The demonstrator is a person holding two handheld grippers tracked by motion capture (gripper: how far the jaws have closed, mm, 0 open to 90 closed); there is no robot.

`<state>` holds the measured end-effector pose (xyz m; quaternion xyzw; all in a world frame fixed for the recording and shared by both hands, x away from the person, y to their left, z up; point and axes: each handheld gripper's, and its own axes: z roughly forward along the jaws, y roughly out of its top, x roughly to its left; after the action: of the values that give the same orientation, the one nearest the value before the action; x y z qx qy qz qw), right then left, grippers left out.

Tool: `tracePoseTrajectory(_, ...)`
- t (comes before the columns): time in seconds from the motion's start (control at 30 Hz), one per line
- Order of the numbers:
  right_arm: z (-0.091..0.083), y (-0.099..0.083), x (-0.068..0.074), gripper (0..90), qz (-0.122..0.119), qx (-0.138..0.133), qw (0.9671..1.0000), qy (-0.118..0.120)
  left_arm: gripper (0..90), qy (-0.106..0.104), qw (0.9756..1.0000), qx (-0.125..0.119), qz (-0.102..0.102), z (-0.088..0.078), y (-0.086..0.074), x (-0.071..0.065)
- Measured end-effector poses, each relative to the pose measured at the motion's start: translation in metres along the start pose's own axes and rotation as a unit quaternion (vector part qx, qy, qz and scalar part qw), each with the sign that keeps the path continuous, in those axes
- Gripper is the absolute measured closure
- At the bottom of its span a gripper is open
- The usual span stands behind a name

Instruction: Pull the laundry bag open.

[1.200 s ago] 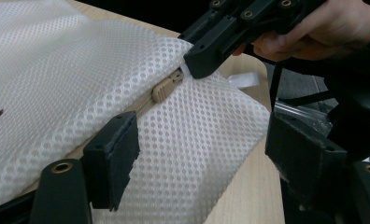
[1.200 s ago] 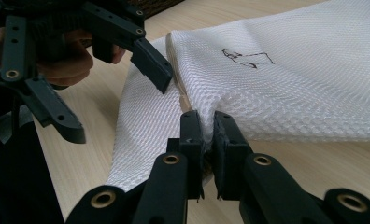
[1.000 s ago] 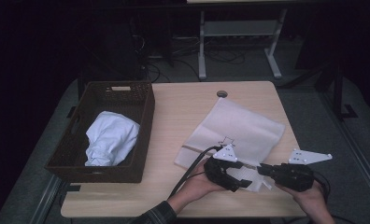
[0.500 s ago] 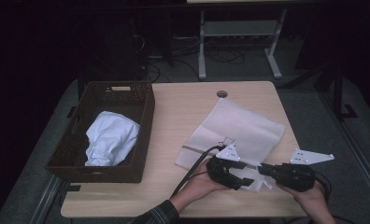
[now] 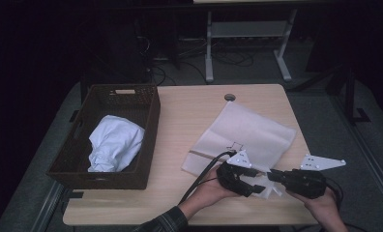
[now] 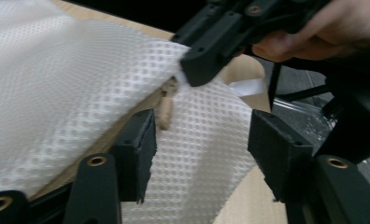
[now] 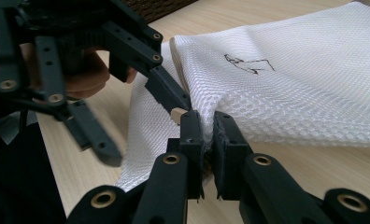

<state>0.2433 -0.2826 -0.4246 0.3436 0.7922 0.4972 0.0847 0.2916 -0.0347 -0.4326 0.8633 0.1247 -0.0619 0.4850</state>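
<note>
At the near edge of the tabletop (image 5: 180,203), the right tool (image 5: 272,176) is clenched on the near corner of the white mesh bag (image 5: 250,133). In the right gripper view its two black jaws stand pressed together with a fold of the mesh pinched between them, lifting that edge slightly off the wood. A small tan tab (image 7: 176,115), apparently the zipper pull, sits just beside the upper jaw, on the side facing the other tool.

Just beside it, the left tool (image 5: 257,186) points at the same corner. Its jaws have just been closing, yet they stand apart: in the left gripper view the lower layer of the mesh lies in the gap between them, with the pads (image 6: 141,154) not pressing on it. One jaw slips under the raised upper layer, so the bag's mouth gapes slightly there. Both hands, the left hand (image 5: 209,191) and the right hand (image 5: 325,208), hold the tools low over the tabletop.

Beyond the tools the bag spreads flat away from them, with a small dark mark (image 5: 235,145) on its upper face just past the left tool.

Well apart, off to the left tool's outer side, stands a dark wicker basket (image 5: 151,121) with a crumpled pale blue cloth (image 5: 114,142) lying inside it.
</note>
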Motion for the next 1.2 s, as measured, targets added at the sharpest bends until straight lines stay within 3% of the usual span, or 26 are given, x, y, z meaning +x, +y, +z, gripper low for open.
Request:
tracePoseTrajectory(0.27, 0.0008, -0.0004, 0.0003, 82.7, 0.000, 0.001, 1.0000, 0.001, 57.3, 0.003, 0.9999, 0.000, -0.010, 0.0024, 0.0011, 0.0033)
tracePoseTrajectory(0.47, 0.0005, -0.0001, 0.0010, 82.8, -0.001, 0.000, 1.0000, -0.001, 66.7, 0.011, 0.9999, 0.003, 0.000, 0.0050, 0.0058, 0.0010)
tracePoseTrajectory(0.7, 0.0002, -0.0005, 0.0007, 82.7, 0.000, -0.001, 1.0000, -0.001, 79.1, 0.019, 0.9997, 0.003, -0.012, 0.0049, 0.0062, 0.0046)
tracePoseTrajectory(1.03, 0.0004, -0.0004, 0.0019, 82.8, 0.001, -0.003, 1.0000, 0.001, 86.2, 0.010, 0.9993, -0.002, -0.036, 0.0021, 0.0060, 0.0086)
tracePoseTrajectory(1.2, 0.0005, -0.0004, 0.0024, 82.8, 0.000, -0.001, 1.0000, 0.000, 86.9, 0.014, 0.9992, 0.001, -0.037, 0.0015, 0.0063, 0.0072)
